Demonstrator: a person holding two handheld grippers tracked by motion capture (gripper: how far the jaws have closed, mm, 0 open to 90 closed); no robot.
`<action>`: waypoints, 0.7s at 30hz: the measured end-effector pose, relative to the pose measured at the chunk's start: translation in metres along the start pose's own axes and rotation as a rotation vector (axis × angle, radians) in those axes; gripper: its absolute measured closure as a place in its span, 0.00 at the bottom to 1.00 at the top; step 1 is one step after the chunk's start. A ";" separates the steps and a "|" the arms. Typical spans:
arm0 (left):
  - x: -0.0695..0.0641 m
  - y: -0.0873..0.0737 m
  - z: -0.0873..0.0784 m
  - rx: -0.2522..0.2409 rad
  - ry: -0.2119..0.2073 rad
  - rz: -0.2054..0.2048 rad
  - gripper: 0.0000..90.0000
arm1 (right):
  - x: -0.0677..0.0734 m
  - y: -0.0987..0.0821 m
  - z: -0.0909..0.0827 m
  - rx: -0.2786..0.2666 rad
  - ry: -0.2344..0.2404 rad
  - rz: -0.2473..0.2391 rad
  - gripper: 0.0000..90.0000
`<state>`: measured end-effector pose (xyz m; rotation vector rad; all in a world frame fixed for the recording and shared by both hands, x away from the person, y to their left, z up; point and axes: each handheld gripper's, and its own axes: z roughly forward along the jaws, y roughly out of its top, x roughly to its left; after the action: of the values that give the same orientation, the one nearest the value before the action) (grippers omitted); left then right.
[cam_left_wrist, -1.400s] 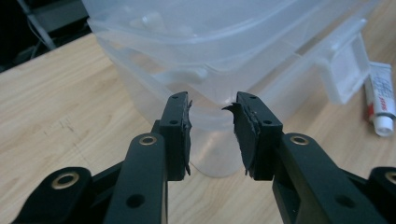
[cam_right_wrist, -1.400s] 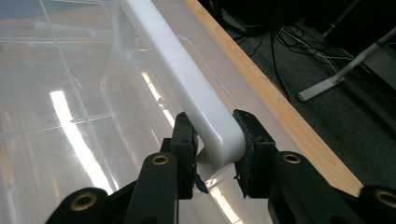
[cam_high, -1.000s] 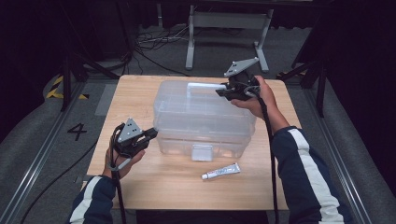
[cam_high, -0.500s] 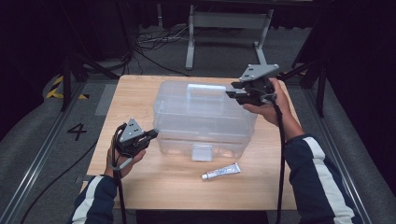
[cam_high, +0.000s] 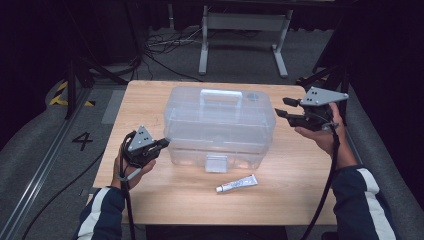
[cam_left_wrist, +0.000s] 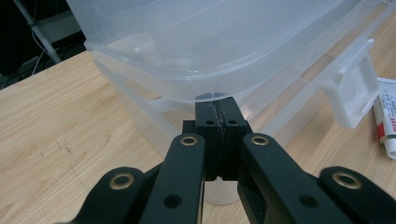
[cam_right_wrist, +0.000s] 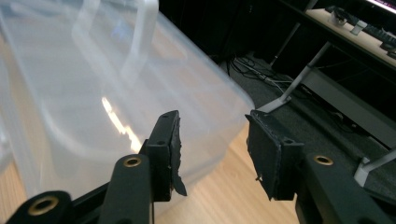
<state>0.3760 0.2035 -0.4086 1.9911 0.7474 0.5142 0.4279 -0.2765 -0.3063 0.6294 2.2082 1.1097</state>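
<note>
left hand-held gripper (cam_high: 161, 145): jaws closed, low | right hand-held gripper (cam_high: 285, 107): jaws apart, raised

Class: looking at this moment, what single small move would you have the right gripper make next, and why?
Probably bring the right gripper, jaws open and clear of the clear plastic storage box, back in towards the box's right end. The left gripper is shut at the lid's left corner, and the front latch looks released, so the lid may be ready to lift.
</note>
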 end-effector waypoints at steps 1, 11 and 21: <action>0.000 0.000 0.000 -0.001 0.000 0.001 1.00 | 0.001 -0.007 0.000 0.002 0.003 0.001 0.60; 0.002 0.005 -0.001 -0.005 0.001 0.004 1.00 | 0.022 -0.058 0.010 0.018 0.040 -0.009 0.58; 0.007 0.009 -0.001 -0.016 -0.006 -0.001 1.00 | 0.032 -0.070 0.018 0.053 0.078 -0.015 0.55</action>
<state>0.3833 0.2051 -0.4001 1.9763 0.7377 0.5121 0.4063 -0.2843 -0.3823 0.5998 2.3117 1.0889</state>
